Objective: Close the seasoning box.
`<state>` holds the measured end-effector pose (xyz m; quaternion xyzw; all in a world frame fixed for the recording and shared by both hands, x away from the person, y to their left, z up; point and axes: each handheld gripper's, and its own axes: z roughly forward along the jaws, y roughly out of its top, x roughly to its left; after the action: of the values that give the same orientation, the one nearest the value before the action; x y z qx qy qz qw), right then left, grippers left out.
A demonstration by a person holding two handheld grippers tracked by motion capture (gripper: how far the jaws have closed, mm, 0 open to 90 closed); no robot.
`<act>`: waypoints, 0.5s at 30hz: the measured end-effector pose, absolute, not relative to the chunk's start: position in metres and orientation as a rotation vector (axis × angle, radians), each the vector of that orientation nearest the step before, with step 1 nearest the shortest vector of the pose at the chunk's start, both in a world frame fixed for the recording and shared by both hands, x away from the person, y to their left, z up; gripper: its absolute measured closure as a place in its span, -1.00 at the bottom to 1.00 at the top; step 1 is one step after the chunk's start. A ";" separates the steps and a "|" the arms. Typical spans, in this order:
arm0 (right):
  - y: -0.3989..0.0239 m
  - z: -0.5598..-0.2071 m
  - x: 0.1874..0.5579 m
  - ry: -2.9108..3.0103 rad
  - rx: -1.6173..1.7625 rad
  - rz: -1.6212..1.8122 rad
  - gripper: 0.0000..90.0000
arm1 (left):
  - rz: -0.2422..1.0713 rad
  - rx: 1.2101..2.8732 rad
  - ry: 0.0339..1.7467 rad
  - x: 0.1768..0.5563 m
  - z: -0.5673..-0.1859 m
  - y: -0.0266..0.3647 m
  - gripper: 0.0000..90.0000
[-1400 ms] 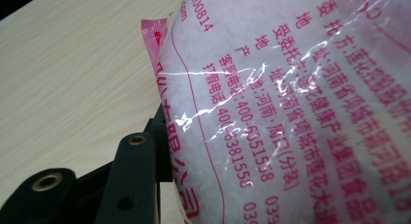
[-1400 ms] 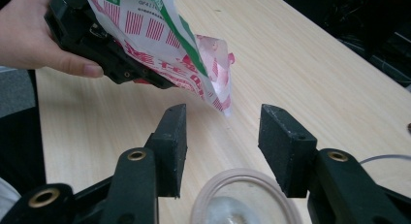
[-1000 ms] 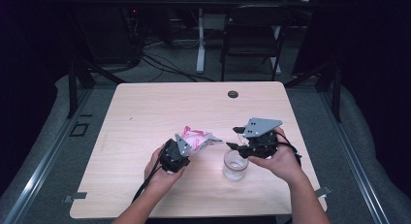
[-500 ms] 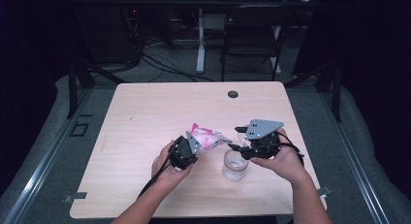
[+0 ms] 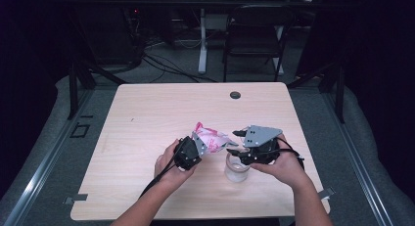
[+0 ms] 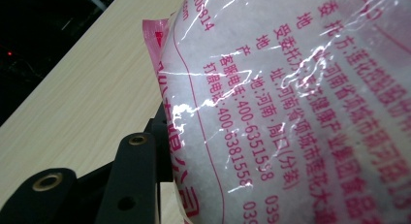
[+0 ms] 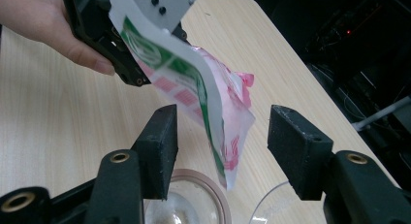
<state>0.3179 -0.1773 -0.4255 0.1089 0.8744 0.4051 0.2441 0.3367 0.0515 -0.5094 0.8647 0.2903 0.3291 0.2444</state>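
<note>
Holding a bag [image 5: 211, 139] of white grains in the left gripper [image 5: 188, 151], with the jaws pinching one end of the bag tight. Lifting the bag up off the table [image 5: 147, 118], tilting it so its far end is pointing toward the jar [image 5: 237, 168]. Seeing the bag very close in the left gripper view, with red print on clear plastic [image 6: 291, 112] and white stuff inside. Sitting on the table, just below the bag's low corner, is the clear glass jar, with its round mouth facing up [image 7: 194, 200]. Hovering right over the jar is the right gripper [image 5: 235, 140], with its jaws standing wide apart after just opening up more, and gripping nothing. Hanging between those two black jaws, in the right gripper view, is the bag's low corner [image 7: 228, 136], touching neither one. Showing green and pink on the bag's other side in that same view. Wrapping around each gripper is a hand, the left hand [image 5: 169, 167] on the near left of the jar and the right hand [image 5: 286, 165] on the near right of it. Lying far behind the jar, near the back edge of the table, is a small dark round spot [image 5: 235, 95].
</note>
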 end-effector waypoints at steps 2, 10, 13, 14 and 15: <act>-0.176 -0.425 0.317 2.387 0.284 1.098 -0.01 | 0.914 2.361 0.778 0.336 -0.509 0.049 0.28; -0.171 -0.427 0.314 2.408 0.248 1.088 0.03 | 0.923 2.367 0.757 0.336 -0.506 0.043 0.28; -0.170 -0.428 0.314 2.413 0.238 1.085 0.05 | 0.924 2.369 0.752 0.336 -0.506 0.043 0.28; -0.170 -0.428 0.314 2.414 0.237 1.081 0.06 | 0.922 2.370 0.751 0.336 -0.506 0.043 0.28; -0.169 -0.428 0.314 2.416 0.234 1.083 0.07 | 0.922 2.373 0.750 0.336 -0.506 0.043 0.28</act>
<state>0.3137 -0.1694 -0.4284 0.0855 0.8826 0.3955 0.2395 0.3357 0.0427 -0.5059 0.8678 0.2740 0.3373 0.2412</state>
